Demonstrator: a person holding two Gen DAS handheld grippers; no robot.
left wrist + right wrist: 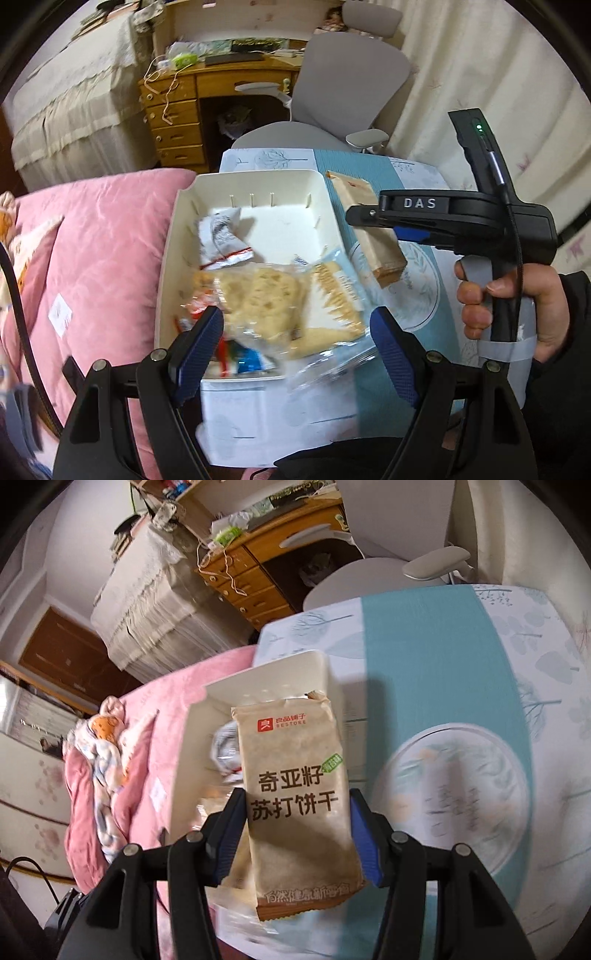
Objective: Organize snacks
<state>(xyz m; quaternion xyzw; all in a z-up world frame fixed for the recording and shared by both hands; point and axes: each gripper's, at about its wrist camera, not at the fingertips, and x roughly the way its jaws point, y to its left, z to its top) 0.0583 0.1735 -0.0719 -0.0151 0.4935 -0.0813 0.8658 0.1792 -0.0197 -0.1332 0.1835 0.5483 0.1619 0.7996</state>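
1. The right gripper (pixel 297 834) is clamped on a brown cracker packet (pixel 295 794), with both blue pads pressed against the long sides of the pack. The packet sticks out ahead of the fingers, label facing the camera.

2. From the left wrist view you can see the same packet (pixel 369 225) hanging off the right gripper's (pixel 364 218) tip, just past the far right edge of the white bin (pixel 258 206). A hand (pixel 517 306) is wrapped around that gripper's grip.

3. The left gripper (pixel 295 347) has a clear bag of pale puffed snacks (pixel 266 299) between its fingers. The picture is blurry there, so I can't tell whether the pads are really pinching it or just straddling it.

4. Past the left gripper's tips, the white bin holds a white-and-red wrapper (pixel 221 236) toward its far end. There's a biscuit pack (pixel 336 299) plus some red and blue wrappers (pixel 240 354) closer in.

5. The bin sits on a teal and white tablecloth (pixel 376 166), with a pink quilt (pixel 103 251) off to the left gripper's left side.
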